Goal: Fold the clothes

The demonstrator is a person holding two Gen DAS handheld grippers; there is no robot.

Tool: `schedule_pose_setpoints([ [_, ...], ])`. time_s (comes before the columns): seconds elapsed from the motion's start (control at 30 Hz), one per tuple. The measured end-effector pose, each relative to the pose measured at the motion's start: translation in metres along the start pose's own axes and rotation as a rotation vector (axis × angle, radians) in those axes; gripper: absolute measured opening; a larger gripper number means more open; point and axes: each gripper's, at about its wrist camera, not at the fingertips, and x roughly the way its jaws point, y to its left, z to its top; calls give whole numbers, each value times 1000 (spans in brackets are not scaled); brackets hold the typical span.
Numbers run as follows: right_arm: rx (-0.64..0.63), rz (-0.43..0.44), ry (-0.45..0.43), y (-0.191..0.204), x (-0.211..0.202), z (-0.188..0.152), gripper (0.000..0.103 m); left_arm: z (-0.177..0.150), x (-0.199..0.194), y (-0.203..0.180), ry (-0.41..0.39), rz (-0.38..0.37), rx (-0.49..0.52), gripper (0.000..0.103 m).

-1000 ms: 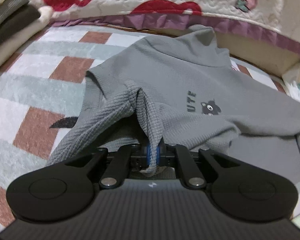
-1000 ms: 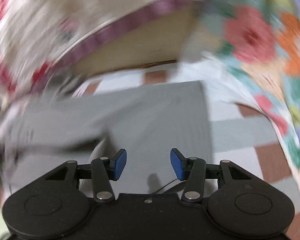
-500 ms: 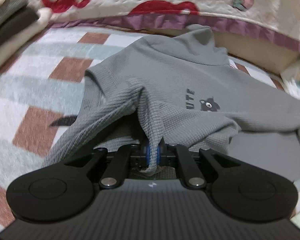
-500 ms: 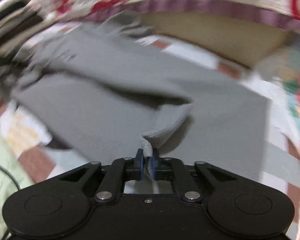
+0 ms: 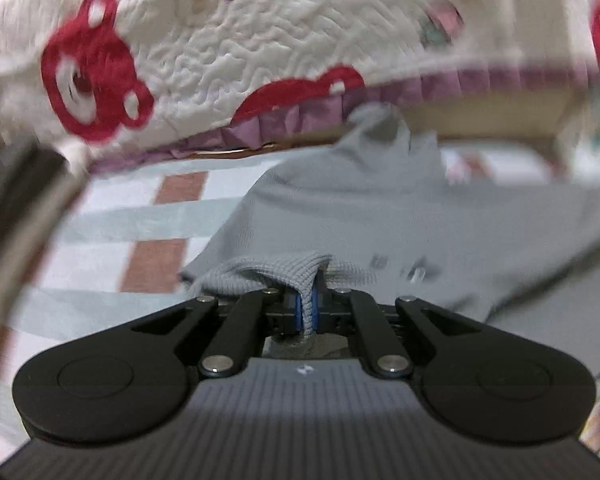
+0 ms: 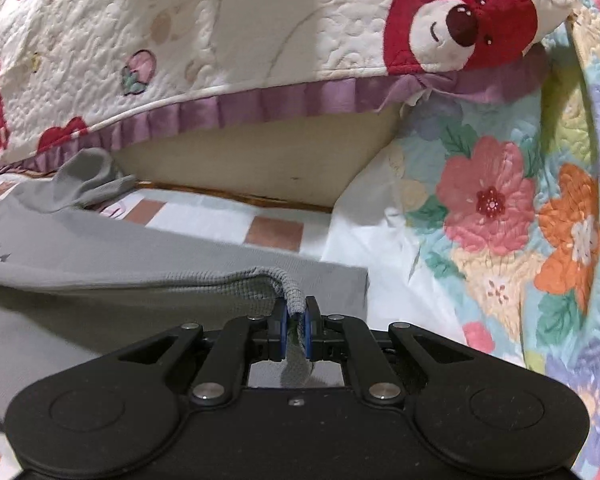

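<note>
Pinching hem corners: L gripper (image 5: 308, 308) & R gripper (image 6: 296, 326) both clamped on grey shirt (image 5: 380, 208). Shirt body lies ahead toward collar; fold axis runs crosswise btw grips.

The shirt (image 5: 380, 208) lies spread on the rug (image 5: 140, 216), its far end (the collar) near the bed quilt's hanging edge (image 6: 260, 104) behind it. A second quilt (image 6: 500, 216) hangs to the right of the shirt.

left hand-held gripper (image 5: 308, 312) pinching grey shirt (image 5: 380, 208) hem, checked mat (image 5: 140, 216) beneath
</note>
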Motion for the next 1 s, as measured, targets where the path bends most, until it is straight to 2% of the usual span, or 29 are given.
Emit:
schedule_pose_setpoints([
  [0.03, 9, -4, 3, -4, 6, 2, 8, 10, 8, 7, 18, -38, -72, 4],
  [0.13, 97, -7, 45, -25, 28, -2, 9, 32, 29, 9, 31, -22, -122, 4],
  [0.27, 177, -59, 47, -48, 46, -1, 7, 49, 43, 3, 4, 10, -109, 4],
  [0.37, 300, 6, 43, -67, 56, -1, 7, 55, 62, 2, 28, 27, -94, 4],
  [0.43, 376, 66, 16, -76, 53, -6, 15, 49, 79, 0, 76, 46, -97, 4],
  [0.47, 379, 105, 10, -76, 51, -6, 15, 43, 84, 0, 88, 46, -104, 4],
  [0.5, 369, 150, 8, -76, 49, -6, 20, 38, 89, 0, 99, 48, -110, 4],
  [0.53, 360, 178, -1, -75, 48, -7, 32, 32, 91, 0, 96, 55, -104, 4],
  [0.57, 348, 191, -6, -72, 48, -7, 37, 27, 93, 1, 96, 64, -98, 4],
  [0.77, 246, 192, 84, -53, 75, -10, 44, 16, 95, 3, 102, 67, -107, 4],
  [0.83, 215, 178, 121, -49, 88, -14, 57, 17, 94, 2, 98, 67, -91, 4],
  [0.9, 206, 156, 132, -48, 101, -19, 59, 19, 93, 0, 92, 68, -74, 4],
  [0.97, 177, 191, 78, -42, 105, -22, 59, 22, 90, -3, 77, 68, -54, 4],
  [1.0, 145, 210, 64, -37, 107, -22, 45, 23, 88, -4, 65, 67, -42, 4],
])
